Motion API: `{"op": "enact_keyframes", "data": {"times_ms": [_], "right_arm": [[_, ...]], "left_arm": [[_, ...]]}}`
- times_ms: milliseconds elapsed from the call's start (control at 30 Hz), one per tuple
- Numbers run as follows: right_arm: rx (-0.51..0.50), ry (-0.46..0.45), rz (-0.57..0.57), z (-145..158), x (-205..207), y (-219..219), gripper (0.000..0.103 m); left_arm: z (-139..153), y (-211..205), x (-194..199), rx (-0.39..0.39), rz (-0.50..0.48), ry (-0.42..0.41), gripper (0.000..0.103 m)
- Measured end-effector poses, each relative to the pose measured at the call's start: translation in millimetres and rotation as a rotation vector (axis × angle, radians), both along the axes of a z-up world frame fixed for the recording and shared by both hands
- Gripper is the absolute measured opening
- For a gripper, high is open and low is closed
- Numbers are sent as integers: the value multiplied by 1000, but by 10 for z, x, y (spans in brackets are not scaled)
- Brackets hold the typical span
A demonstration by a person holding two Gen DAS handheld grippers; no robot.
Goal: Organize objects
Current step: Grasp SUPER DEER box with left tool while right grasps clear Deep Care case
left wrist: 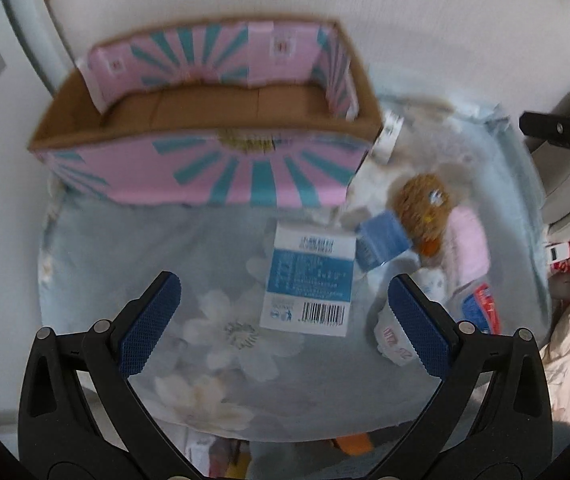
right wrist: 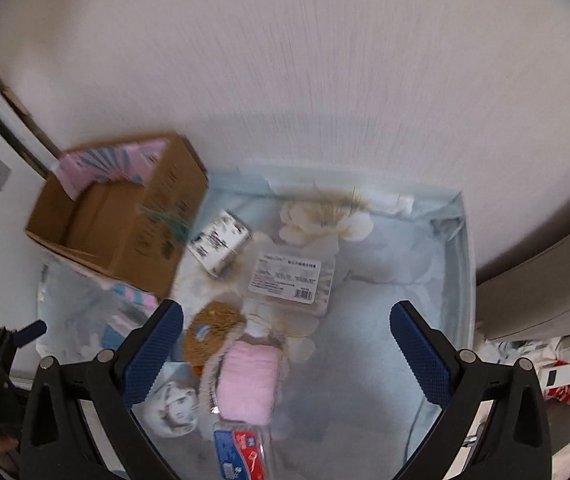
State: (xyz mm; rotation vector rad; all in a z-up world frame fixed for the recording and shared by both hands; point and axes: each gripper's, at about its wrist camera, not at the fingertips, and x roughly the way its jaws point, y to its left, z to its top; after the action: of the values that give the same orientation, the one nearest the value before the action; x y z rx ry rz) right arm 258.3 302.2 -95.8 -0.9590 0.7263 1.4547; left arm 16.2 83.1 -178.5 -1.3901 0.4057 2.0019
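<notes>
Nearest the right wrist camera, the right tool (right wrist: pixel 287 350) hangs with its blue pads spread wide and nothing between them. Just below and ahead of it lies a cluster on the floral cloth (right wrist: pixel 385 320) that covers the table: a red and blue packet (right wrist: pixel 241 454), a pink rolled towel (right wrist: pixel 249 380), a brown plush toy (right wrist: pixel 213 334) and a small round printed item (right wrist: pixel 175 404), all crowded together and some touching.

The left tool (left wrist: pixel 285 322) is likewise spread wide and empty, hovering over the same cloth. Between its pads, a little farther on, lies a flat blue and white pack (left wrist: pixel 309 280) with a barcode, and just right of that pack sits a small blue box (left wrist: pixel 381 240), up against the plush toy.

Farther on from the toy are a clear flat pack with a white label (right wrist: pixel 289 276) and a small white labelled box (right wrist: pixel 221 244), which lies just beside the carton.

Farthest back, against the wall, stands the open pink and teal carton (left wrist: pixel 213 128). Its brown inside looks empty as far as either view shows, though the pictures are blurred.

So the sorting appears barely begun: every loose item lies out on the cloth beside the carton, and neither tool has taken hold of one yet. Presumably all of them remain to be carried into the carton.
</notes>
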Motion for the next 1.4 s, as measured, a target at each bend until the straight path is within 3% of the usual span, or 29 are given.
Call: {"op": "enact_keyframes", "data": {"times_ms": [133,367,533,733,900,1400], "right_arm": [[-90,7,-24,-312,70,244,103],[-184,27,-104,-724,133,558,103],[-210,74,-177,-899,168,640,103],[-206,110,-182,-890,107,680,100],[-212,87,-158,-883,11,695,99],[-197,76,-132,-674,100,593,97]], "left_arm": [[-278,131,0,-44,0,-51,103],[-580,291,28,-127,-32,-50,102],[-734,317,31,-152,-43,-59,91],[-808,302,85,-134,-60,-82,72],[-798,345,156,-129,-89,-63,65],[-608,259,106,-98,-80,-57,64]]}}
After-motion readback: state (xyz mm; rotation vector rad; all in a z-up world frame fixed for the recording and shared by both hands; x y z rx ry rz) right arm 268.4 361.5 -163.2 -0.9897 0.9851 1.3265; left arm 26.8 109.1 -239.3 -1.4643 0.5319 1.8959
